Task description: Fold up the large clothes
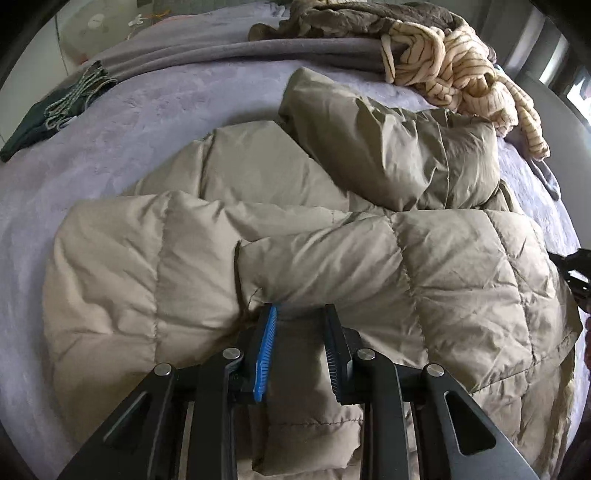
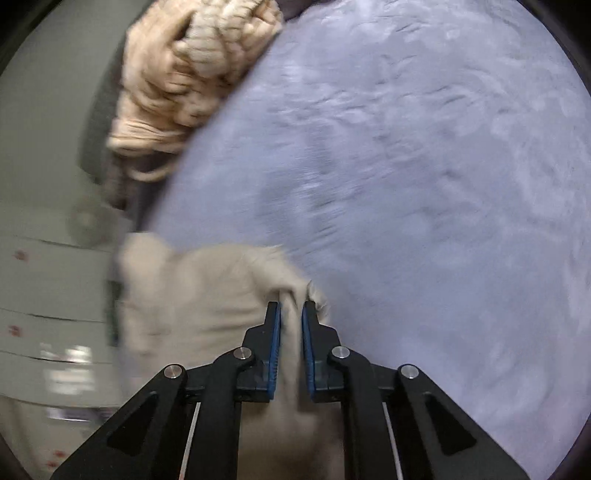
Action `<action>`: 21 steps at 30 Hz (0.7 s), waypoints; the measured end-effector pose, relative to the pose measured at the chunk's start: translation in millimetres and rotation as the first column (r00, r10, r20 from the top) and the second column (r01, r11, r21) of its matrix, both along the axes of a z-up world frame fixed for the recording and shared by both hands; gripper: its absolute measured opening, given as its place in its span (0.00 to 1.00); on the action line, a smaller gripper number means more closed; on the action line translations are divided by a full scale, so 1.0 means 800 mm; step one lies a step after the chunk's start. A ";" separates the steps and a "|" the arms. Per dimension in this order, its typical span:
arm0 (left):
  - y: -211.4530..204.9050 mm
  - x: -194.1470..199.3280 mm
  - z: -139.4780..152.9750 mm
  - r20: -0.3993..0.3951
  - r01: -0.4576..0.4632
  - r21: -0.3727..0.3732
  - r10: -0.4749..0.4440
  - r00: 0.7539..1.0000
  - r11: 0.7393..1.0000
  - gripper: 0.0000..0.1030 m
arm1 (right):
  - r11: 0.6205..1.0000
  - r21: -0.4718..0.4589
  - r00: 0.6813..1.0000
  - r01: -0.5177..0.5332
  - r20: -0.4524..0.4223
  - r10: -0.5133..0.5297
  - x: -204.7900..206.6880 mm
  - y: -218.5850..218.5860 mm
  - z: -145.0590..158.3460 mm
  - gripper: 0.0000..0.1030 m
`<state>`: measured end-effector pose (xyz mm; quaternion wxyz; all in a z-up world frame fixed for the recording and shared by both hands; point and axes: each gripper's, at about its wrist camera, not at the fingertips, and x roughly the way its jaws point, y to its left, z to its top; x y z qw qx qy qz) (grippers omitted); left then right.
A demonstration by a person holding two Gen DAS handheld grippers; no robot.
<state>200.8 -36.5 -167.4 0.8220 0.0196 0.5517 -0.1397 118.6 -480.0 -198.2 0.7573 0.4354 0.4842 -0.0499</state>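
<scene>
A large beige quilted puffer jacket [image 1: 332,229] lies spread on the lavender bed cover [image 1: 110,147], with its hood and a sleeve bunched at the far right. My left gripper [image 1: 301,314] is shut on a fold of the jacket's near edge; fabric fills the gap between its blue pad and black finger. My right gripper [image 2: 291,306] is shut on another part of the jacket [image 2: 207,295] and holds it lifted above the bed cover [image 2: 406,184]. The right wrist view is motion-blurred.
A cream striped knit garment [image 1: 461,66] and a brown garment [image 1: 351,18] are piled at the bed's far side; the knit also shows in the right wrist view [image 2: 184,74]. A dark green garment [image 1: 55,107] lies far left. Drawers [image 2: 48,295] stand beside the bed.
</scene>
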 end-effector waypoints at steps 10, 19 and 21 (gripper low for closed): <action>0.017 -0.023 0.049 0.051 -0.025 -0.006 0.026 0.998 1.000 0.28 | 0.965 -0.260 0.999 -0.036 0.010 0.040 -0.052 0.020 0.079 0.07; 0.019 -0.061 0.010 -0.006 0.014 0.053 -0.014 1.000 0.999 0.29 | 0.905 -0.344 0.968 -0.252 -0.080 0.239 -0.099 0.094 0.068 0.06; 0.021 -0.058 0.001 -0.006 0.002 0.046 -0.001 1.000 0.999 0.29 | 0.899 -0.351 0.965 -0.262 -0.094 0.244 -0.095 0.098 0.053 0.06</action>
